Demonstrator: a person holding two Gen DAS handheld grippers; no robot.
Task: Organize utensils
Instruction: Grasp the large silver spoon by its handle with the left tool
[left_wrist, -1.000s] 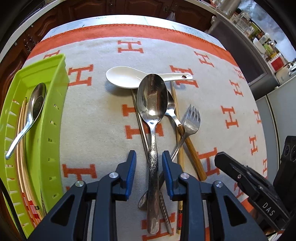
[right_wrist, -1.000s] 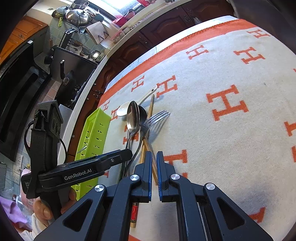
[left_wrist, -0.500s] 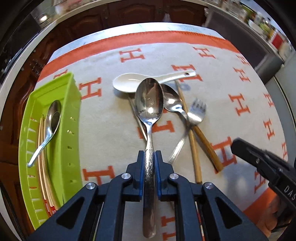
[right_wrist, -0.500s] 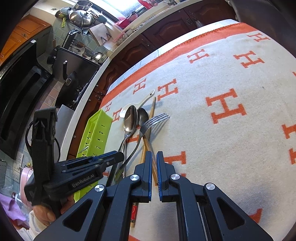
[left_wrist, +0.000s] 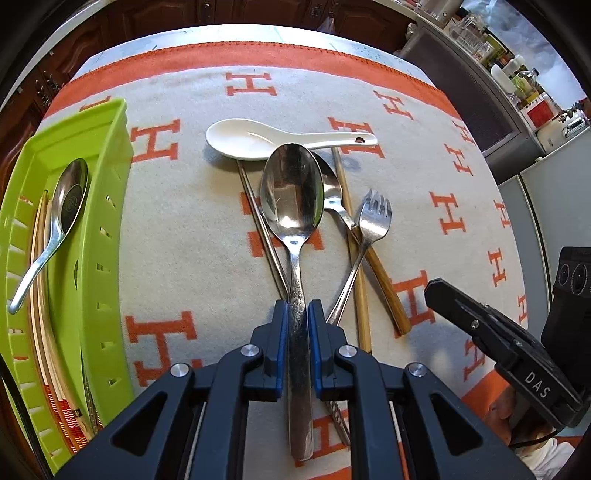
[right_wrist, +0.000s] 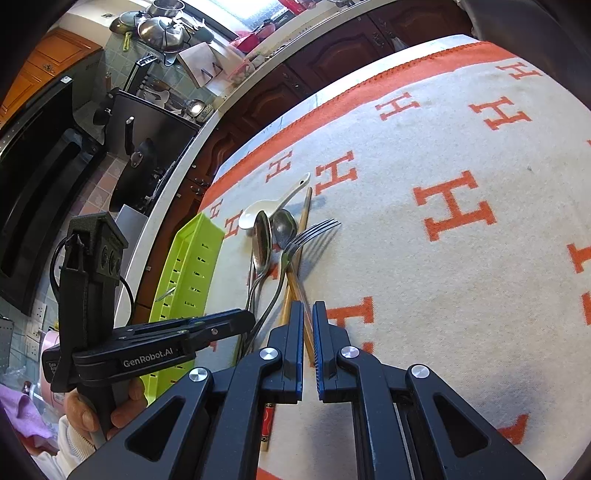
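Our left gripper (left_wrist: 296, 321) has just clenched on the big spoon's (left_wrist: 292, 192) handle, above the pile on the desk (left_wrist: 192, 236). Our right gripper (right_wrist: 307, 325) is clenched and empty, near the chopsticks (right_wrist: 295, 291). The green tray (left_wrist: 99, 229) sits left.

A home kitchen: steel pots (right_wrist: 162, 26) hang on a rack against a tiled wall (right_wrist: 114, 64), with dark wooden cabinets (right_wrist: 325, 51) and bottles (left_wrist: 524, 81) behind the blanket-covered tabletop (right_wrist: 461, 155).

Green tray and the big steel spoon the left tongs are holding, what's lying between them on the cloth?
Nothing. In the left wrist view, only bare patterned cloth lies between the green tray and the big steel spoon.
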